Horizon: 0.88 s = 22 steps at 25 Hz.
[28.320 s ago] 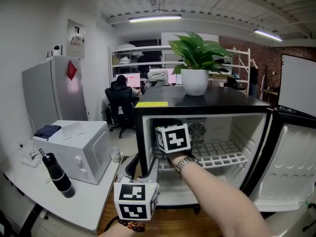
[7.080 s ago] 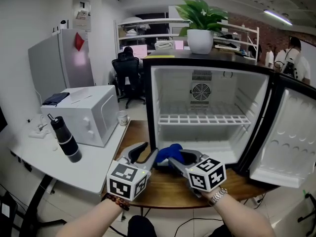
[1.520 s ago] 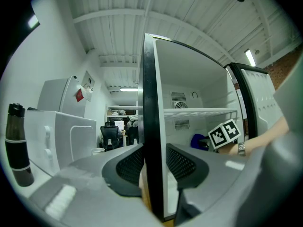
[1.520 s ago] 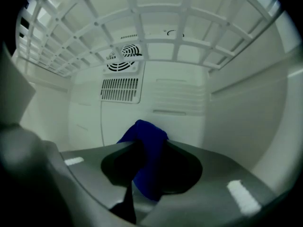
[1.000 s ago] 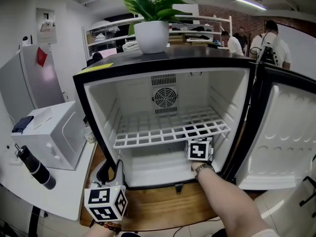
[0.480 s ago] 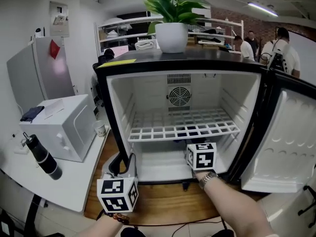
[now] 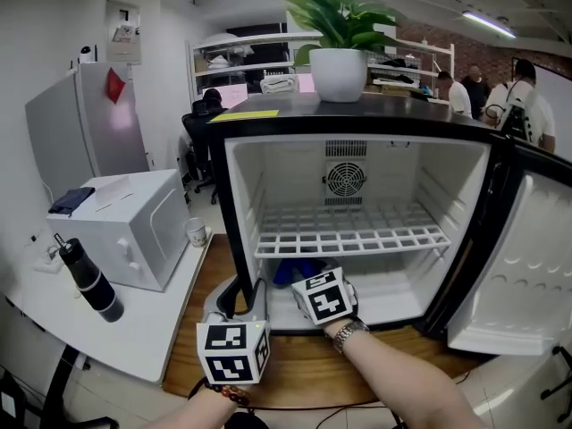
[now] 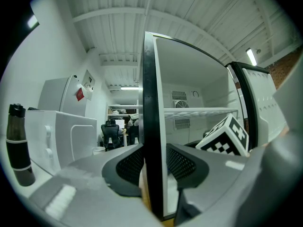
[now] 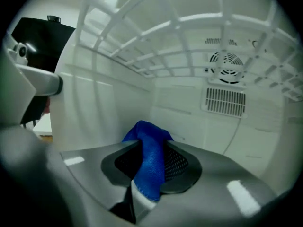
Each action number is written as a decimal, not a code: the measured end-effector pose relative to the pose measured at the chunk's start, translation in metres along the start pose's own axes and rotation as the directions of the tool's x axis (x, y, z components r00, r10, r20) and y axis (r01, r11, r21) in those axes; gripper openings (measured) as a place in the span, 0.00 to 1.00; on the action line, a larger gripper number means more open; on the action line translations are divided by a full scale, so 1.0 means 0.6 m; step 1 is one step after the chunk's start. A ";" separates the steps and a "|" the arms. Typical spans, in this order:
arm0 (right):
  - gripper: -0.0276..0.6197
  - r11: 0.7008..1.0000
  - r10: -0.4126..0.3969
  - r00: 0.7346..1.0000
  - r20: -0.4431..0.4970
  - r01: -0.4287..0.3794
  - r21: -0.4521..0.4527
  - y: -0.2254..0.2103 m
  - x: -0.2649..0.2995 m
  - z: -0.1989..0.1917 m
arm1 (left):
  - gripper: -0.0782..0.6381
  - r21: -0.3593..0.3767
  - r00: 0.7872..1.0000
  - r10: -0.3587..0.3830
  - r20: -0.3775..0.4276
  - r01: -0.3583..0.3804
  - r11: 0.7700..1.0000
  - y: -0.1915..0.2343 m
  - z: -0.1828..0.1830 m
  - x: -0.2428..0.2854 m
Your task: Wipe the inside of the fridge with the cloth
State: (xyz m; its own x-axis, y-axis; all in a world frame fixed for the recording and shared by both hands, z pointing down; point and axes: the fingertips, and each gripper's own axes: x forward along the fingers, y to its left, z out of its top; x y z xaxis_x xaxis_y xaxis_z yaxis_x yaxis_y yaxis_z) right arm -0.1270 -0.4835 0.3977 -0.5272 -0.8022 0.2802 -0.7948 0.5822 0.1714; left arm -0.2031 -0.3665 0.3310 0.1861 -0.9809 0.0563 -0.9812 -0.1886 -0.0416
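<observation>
we wipe low inside the fridge (image 7: 357,128): right gripper (image 9: 151,148) pinches the cloth (image 9: 150,169), left gripper (image 8: 154,151) clamps its frame (image 8: 149,79); next, press sideways.

The left hand-held gripper (image 7: 243,293), at 7 o'clock in the head view, points level, its jaws clamped on the fridge's front edge (image 8: 150,103). The right forearm (image 7: 402,382) reaches in from 5 o'clock. The right hand-held gripper (image 7: 302,280), tilted slightly downward, pinches the blue cloth (image 9: 150,148) between its jaws.
</observation>
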 end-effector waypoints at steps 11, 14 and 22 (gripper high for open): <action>0.20 0.988 0.142 0.960 -0.242 -0.154 -0.028 0.066 0.058 -0.064 | 0.30 0.002 1.000 -0.006 0.008 0.006 1.000 0.001 -0.001 0.000; 0.19 0.988 0.140 0.950 -0.280 -0.153 -0.025 0.063 0.059 -0.079 | 0.30 0.000 1.000 -0.006 0.012 0.006 1.000 0.001 0.000 0.000; 0.19 0.995 0.082 0.919 -0.386 -0.099 -0.024 0.031 0.037 -0.113 | 0.30 0.005 1.000 -0.004 0.007 0.004 1.000 0.002 -0.001 -0.001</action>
State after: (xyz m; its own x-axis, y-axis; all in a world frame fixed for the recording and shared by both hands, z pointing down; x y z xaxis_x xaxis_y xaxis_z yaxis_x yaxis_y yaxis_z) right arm -0.1332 -0.4818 0.4710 -0.4338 -0.6385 0.6357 -0.7312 0.6618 0.1656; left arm -0.2045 -0.3662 0.3317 0.1905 -0.9805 0.0491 -0.9802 -0.1927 -0.0460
